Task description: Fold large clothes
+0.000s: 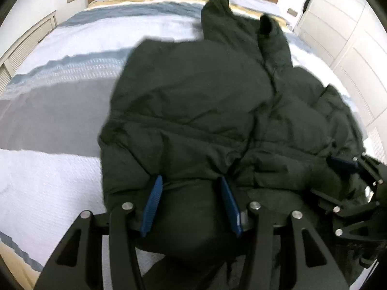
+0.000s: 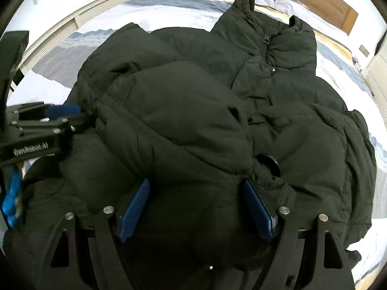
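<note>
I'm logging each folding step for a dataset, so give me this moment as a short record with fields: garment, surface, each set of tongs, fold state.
garment: dark puffer jacket, zip and collar at the far end
surface: bed with white, blue and yellow striped bedding
left tongs: closed on a bunched part of the jacket's near edge
right tongs: wide, jacket padding fills the gap between them
fold state: near part doubled over toward the collar, crumpled, not flat
</note>
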